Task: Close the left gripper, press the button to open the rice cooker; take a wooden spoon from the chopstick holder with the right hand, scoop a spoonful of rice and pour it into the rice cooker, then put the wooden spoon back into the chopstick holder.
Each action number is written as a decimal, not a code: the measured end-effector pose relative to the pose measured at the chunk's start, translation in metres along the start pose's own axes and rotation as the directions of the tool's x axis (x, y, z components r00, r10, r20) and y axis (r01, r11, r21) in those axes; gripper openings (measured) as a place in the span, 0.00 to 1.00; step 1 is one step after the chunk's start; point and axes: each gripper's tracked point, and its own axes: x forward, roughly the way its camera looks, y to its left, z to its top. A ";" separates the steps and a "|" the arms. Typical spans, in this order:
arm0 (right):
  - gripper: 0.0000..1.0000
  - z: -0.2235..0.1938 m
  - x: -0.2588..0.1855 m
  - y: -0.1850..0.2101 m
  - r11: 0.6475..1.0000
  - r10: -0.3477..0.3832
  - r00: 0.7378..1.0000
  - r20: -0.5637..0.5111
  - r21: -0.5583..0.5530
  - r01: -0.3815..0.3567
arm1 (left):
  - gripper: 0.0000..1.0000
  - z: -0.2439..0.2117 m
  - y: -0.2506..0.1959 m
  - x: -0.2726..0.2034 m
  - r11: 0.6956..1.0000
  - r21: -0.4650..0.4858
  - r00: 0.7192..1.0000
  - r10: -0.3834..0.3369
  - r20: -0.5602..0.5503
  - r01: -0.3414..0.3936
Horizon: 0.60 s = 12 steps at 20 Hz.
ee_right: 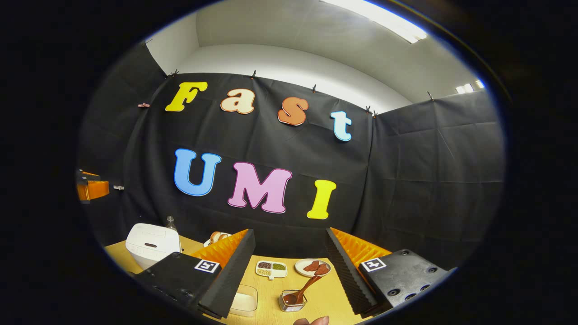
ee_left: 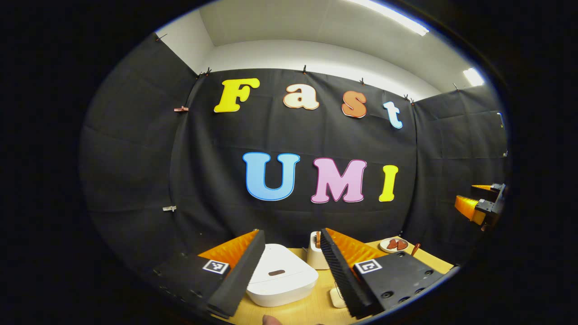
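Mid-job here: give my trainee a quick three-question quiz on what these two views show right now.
1. True or false: the rice cooker lid is up.
2. The left claw is: A open, B shut on the button, C shut on the spoon.
3. Fill in: in the right gripper view, the spoon leans in a small clear ____ on the table.

Key: 1 false, the lid is down. 2 A. 3 holder; the right claw is open, apart from it.

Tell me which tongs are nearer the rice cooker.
Left. The left tongs hang open right over the rice cooker; the right tongs are off to its right, with the cooker beyond their left finger.
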 end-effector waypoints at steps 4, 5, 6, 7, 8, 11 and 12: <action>0.97 -0.001 0.000 0.000 1.000 -0.018 1.000 -0.008 -0.007 0.018 | 0.20 -0.005 0.001 0.005 0.998 -0.025 0.998 -0.060 -0.017 0.060; 0.97 -0.002 0.000 0.000 1.000 -0.020 1.000 -0.011 -0.009 0.020 | 0.09 -0.007 0.007 0.006 0.997 -0.037 0.998 -0.064 -0.020 0.063; 0.97 -0.002 0.000 -0.001 1.000 -0.025 1.000 -0.016 -0.011 0.025 | 0.09 -0.010 0.009 0.009 0.996 -0.049 0.997 -0.076 -0.026 0.074; 0.97 -0.003 0.000 -0.001 1.000 -0.028 0.999 -0.019 -0.014 0.027 | 0.08 -0.017 0.010 0.010 0.994 -0.056 0.995 -0.093 -0.046 0.091; 0.97 -0.003 0.000 -0.001 0.999 -0.032 0.999 -0.021 -0.017 0.031 | 0.08 -0.024 0.011 0.012 0.991 -0.069 0.990 -0.116 -0.076 0.111; 0.97 -0.002 0.000 -0.002 0.998 -0.048 0.999 -0.019 -0.037 0.047 | 0.07 -0.043 0.026 0.024 0.986 -0.112 0.981 -0.141 -0.136 0.126; 0.97 -0.004 0.000 -0.003 0.998 -0.055 0.998 -0.024 -0.039 0.054 | 0.07 -0.048 0.030 0.027 0.984 -0.121 0.977 -0.147 -0.155 0.129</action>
